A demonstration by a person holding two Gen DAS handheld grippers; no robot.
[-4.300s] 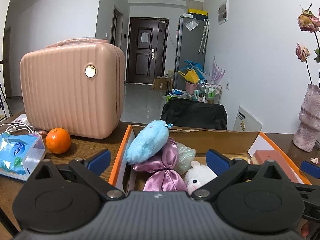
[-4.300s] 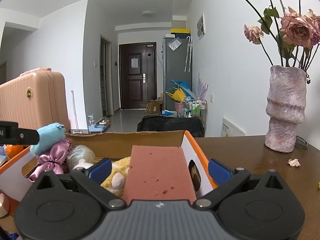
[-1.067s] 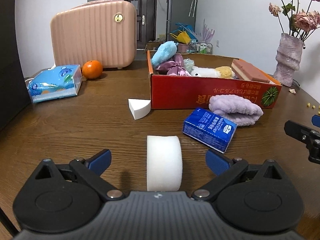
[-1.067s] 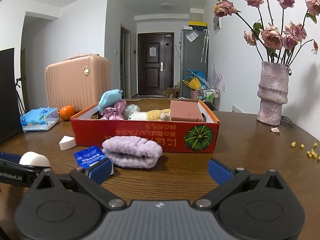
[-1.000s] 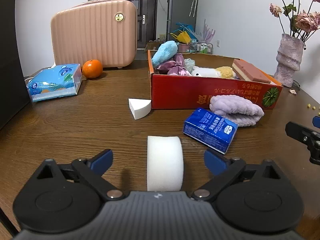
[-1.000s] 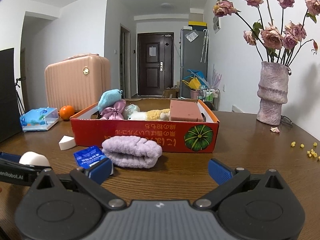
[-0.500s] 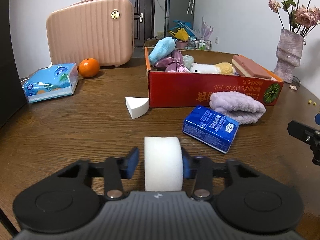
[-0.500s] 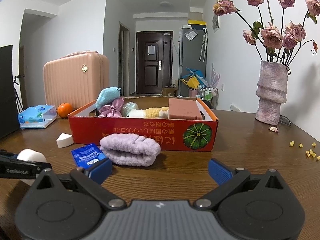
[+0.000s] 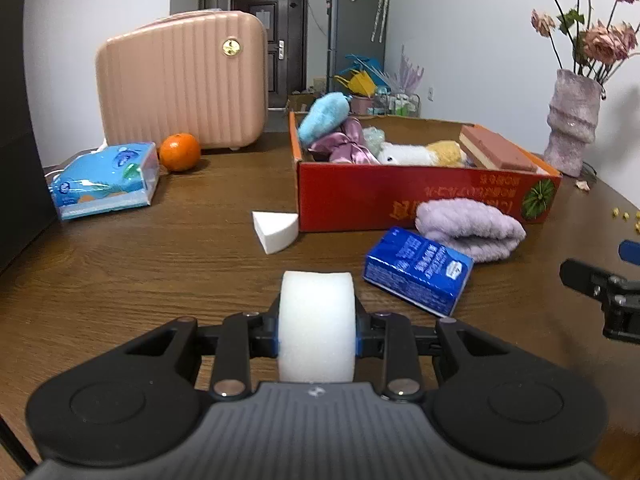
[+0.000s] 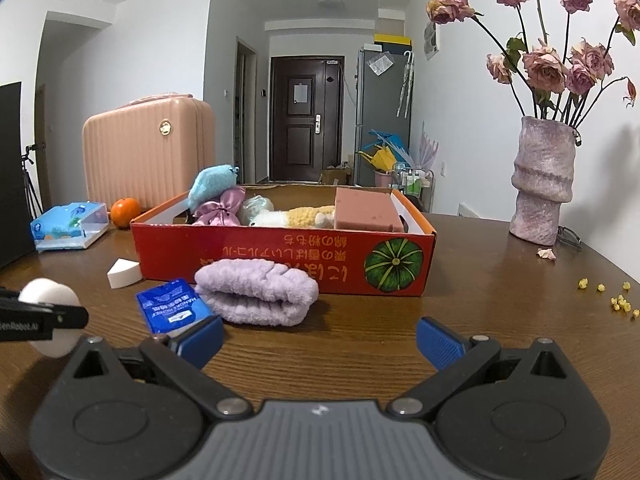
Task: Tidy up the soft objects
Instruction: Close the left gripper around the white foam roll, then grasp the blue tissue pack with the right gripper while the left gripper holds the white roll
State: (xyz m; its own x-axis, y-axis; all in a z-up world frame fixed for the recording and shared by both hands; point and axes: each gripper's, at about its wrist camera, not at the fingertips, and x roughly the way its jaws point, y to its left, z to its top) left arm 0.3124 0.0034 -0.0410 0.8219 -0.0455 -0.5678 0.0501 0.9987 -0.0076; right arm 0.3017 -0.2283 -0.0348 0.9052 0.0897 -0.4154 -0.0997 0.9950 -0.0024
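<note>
Several soft items already lie in the red box (image 9: 420, 196), upper centre of the left wrist view; the left hand-held gripper (image 9: 317, 330) is clamped on a white sponge (image 9: 317, 320), lower centre. Right wrist view: right hand-held gripper (image 10: 318, 340) gapes empty, purple towel (image 10: 256, 296) and wedge sponge (image 10: 123, 273) unpacked on the worktop (image 10: 480, 320).

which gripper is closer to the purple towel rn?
Right. The right gripper hangs open just in front of the purple towel; the left gripper, shut on the round white sponge, sits further off to its left.

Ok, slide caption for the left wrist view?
Left tool shut on white sponge, red box ahead.
</note>
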